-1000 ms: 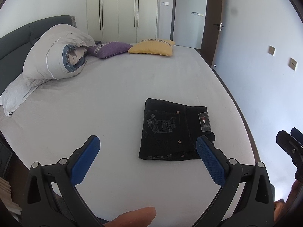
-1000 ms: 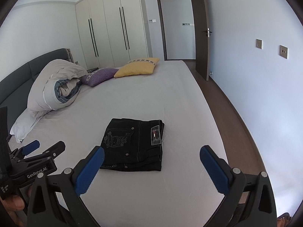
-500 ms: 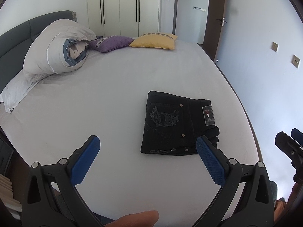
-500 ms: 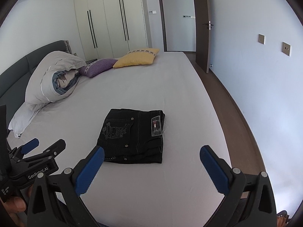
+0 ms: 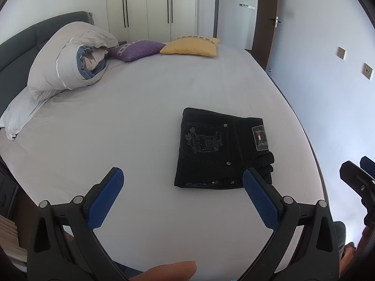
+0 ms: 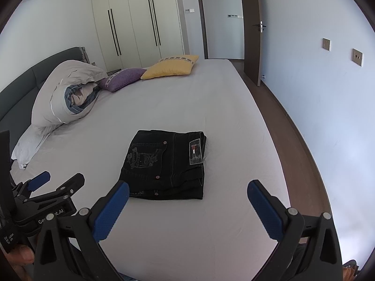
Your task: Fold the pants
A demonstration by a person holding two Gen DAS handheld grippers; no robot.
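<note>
We see a bed [image 5: 131,121] with a pale sheet. At its head end, a rolled duvet [image 5: 70,68] lies on a white pillow [image 5: 18,114], against the dark headboard [image 5: 21,37]. A purple cushion [image 5: 138,49] and a yellow cushion [image 5: 189,46] touch along the bed's far edge. A wardrobe [image 6: 140,23] stands behind the bed, an open door [image 6: 253,28] beside it.

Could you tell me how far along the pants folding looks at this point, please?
Done: the black pants lie as a compact folded rectangle on the bed, label patch up. In hand: nothing; the left gripper and right gripper are both open and hold off from the fabric. Left: apparently nothing, though layers at the right edge look slightly uneven.
</note>
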